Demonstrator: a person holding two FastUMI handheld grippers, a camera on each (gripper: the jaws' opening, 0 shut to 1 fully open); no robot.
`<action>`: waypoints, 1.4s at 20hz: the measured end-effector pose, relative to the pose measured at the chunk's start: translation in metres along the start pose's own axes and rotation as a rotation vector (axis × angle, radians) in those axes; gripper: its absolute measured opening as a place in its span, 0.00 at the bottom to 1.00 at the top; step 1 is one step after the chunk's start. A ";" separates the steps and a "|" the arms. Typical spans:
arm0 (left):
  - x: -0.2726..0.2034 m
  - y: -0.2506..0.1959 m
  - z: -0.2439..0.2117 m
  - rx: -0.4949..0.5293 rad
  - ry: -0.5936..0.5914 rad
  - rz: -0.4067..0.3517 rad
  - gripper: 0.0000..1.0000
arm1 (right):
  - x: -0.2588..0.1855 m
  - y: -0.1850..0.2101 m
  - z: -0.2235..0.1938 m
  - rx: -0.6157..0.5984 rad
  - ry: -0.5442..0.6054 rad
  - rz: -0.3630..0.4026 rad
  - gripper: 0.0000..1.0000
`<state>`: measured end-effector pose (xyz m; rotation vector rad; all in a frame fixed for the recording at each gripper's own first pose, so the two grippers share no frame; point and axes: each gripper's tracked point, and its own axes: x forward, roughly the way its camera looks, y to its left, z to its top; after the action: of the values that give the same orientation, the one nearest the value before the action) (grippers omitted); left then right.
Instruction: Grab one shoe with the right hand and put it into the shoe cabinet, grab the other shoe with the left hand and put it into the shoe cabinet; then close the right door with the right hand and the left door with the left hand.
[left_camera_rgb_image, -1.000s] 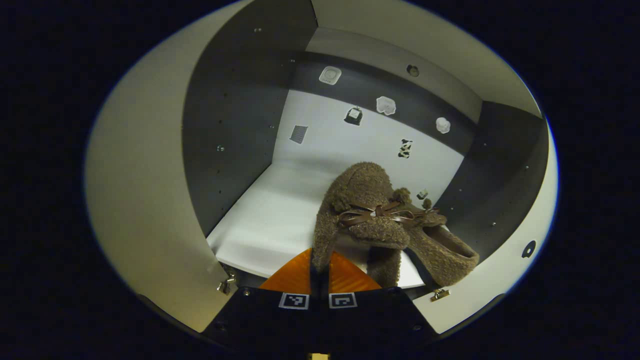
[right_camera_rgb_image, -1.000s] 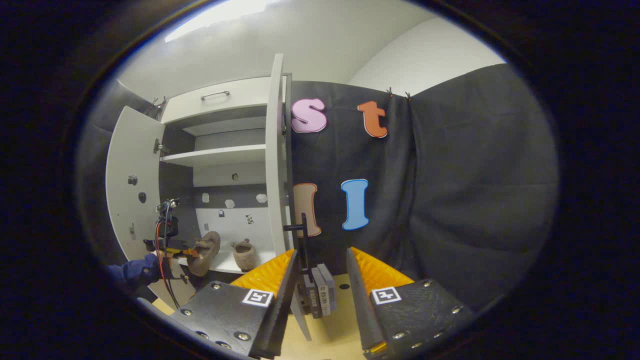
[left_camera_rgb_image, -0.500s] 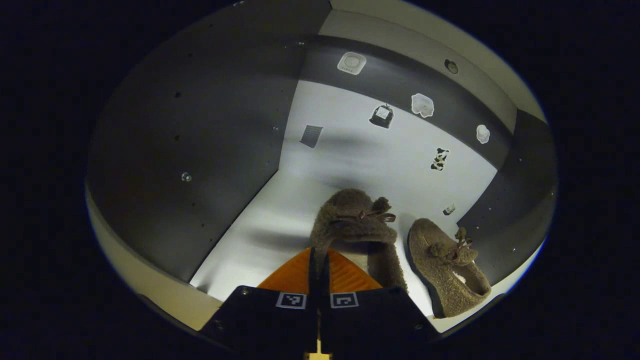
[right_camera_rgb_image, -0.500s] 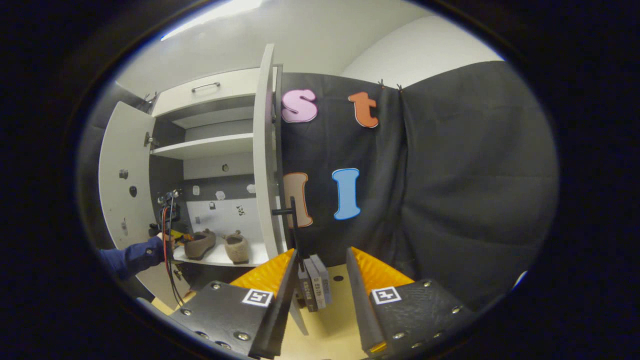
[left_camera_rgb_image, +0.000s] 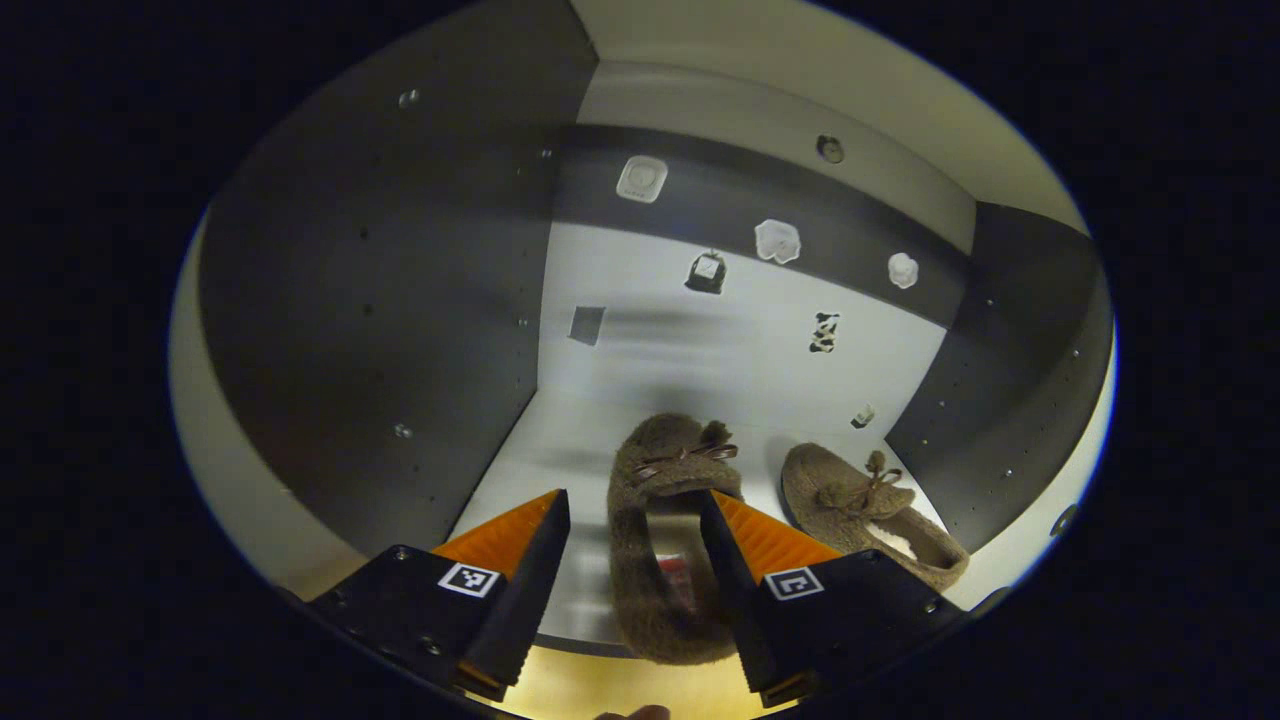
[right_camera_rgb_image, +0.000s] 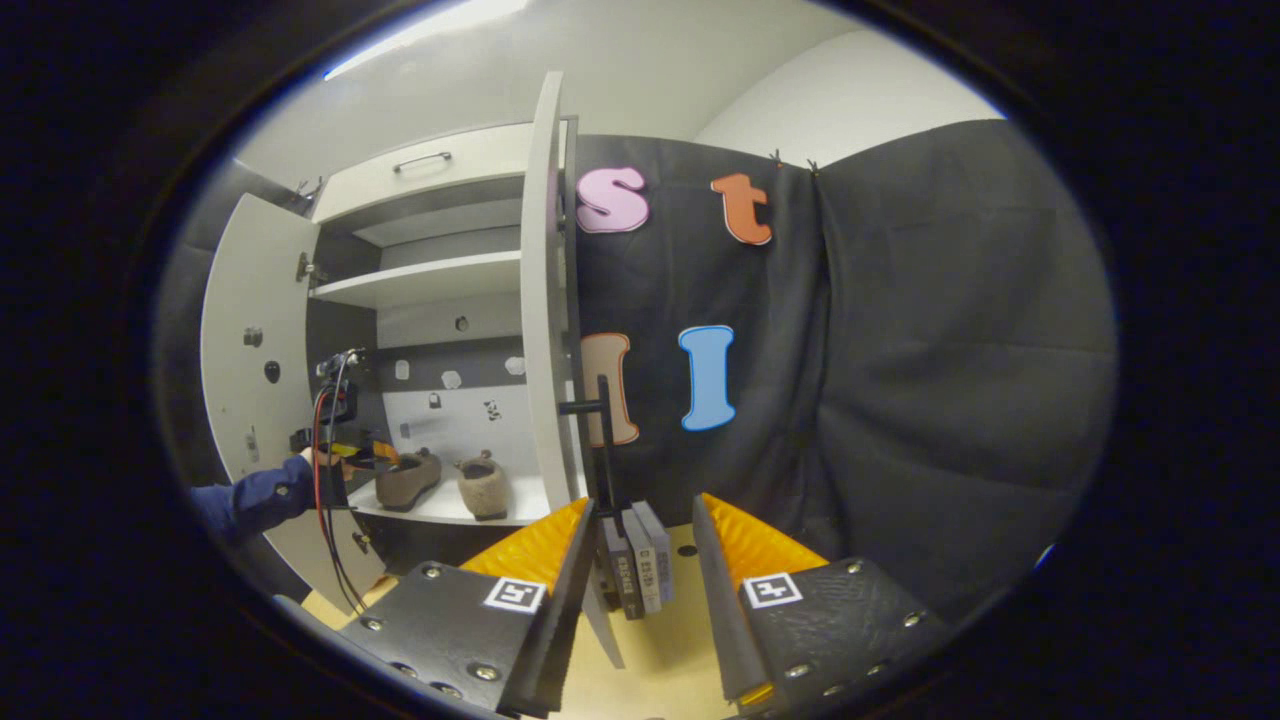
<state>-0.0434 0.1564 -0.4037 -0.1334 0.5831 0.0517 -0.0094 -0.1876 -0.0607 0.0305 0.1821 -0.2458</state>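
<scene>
While both brown shoes rest side by side on the cabinet's lower shelf (left_camera_rgb_image: 560, 470), the left gripper (left_camera_rgb_image: 630, 545) has its jaws spread apart around the left shoe (left_camera_rgb_image: 660, 520). The right gripper (right_camera_rgb_image: 640, 560) hangs unclenched, empty, near the right door (right_camera_rgb_image: 545, 300). Shoe placing looks done; next, withdraw and swing that door closed.

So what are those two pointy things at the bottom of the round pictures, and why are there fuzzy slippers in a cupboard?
Those are the fingers of grabbing tools a person holds, one in each hand. Each tool carries a camera, which takes these round pictures. The left gripper is open at the white shoe cabinet, where a fuzzy brown slipper lies on the shelf beside its matching second slipper. The right gripper, open and holding nothing, looks from farther back at both open white doors.
</scene>
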 end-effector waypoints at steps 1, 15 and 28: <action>-0.003 0.001 0.007 0.022 -0.029 -0.004 0.83 | 0.002 0.003 0.005 -0.001 -0.011 0.006 0.57; -0.100 -0.041 0.069 0.154 -0.374 -0.208 0.95 | 0.027 0.016 0.052 -0.018 -0.154 0.088 0.84; -0.179 -0.024 0.079 0.146 -0.471 -0.132 0.99 | 0.038 0.001 0.070 -0.043 -0.232 0.017 0.89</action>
<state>-0.1478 0.1422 -0.2364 -0.0154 0.1056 -0.0865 0.0397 -0.1993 0.0010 -0.0394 -0.0436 -0.2264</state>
